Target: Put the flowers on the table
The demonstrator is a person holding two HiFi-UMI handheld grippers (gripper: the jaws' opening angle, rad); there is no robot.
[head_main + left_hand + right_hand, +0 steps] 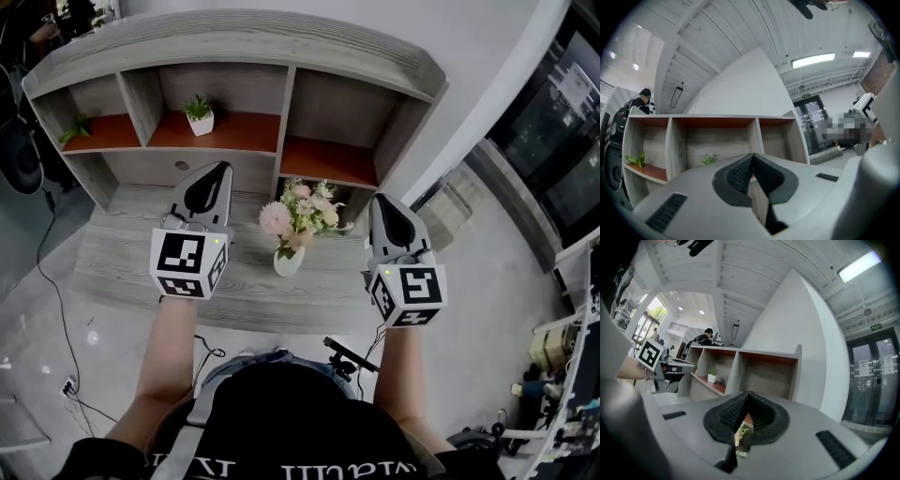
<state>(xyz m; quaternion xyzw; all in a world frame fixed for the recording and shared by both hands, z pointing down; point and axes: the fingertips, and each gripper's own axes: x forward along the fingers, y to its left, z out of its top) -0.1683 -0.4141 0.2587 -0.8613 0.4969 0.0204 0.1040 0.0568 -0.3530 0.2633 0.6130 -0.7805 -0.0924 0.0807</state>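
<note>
A bunch of pink and cream flowers point(300, 214) stands in a small white vase point(288, 261) on the grey wooden table point(122, 258), upright, in the middle. My left gripper point(221, 169) hovers to the vase's left, jaws together and holding nothing. My right gripper point(379, 200) hovers to its right, also shut and empty. Both point toward the shelf unit and neither touches the flowers. In the left gripper view the pads point(740, 174) meet at their tips. In the right gripper view the pads point(733, 411) meet too, and a bit of green foliage point(742, 431) shows below them.
A grey shelf unit point(281, 37) with red-brown boards rises behind the table. It holds a small potted plant point(199, 114) and another green plant point(77, 127). Cables point(66, 319) trail on the floor at the left. Glass doors point(553, 122) are at the right.
</note>
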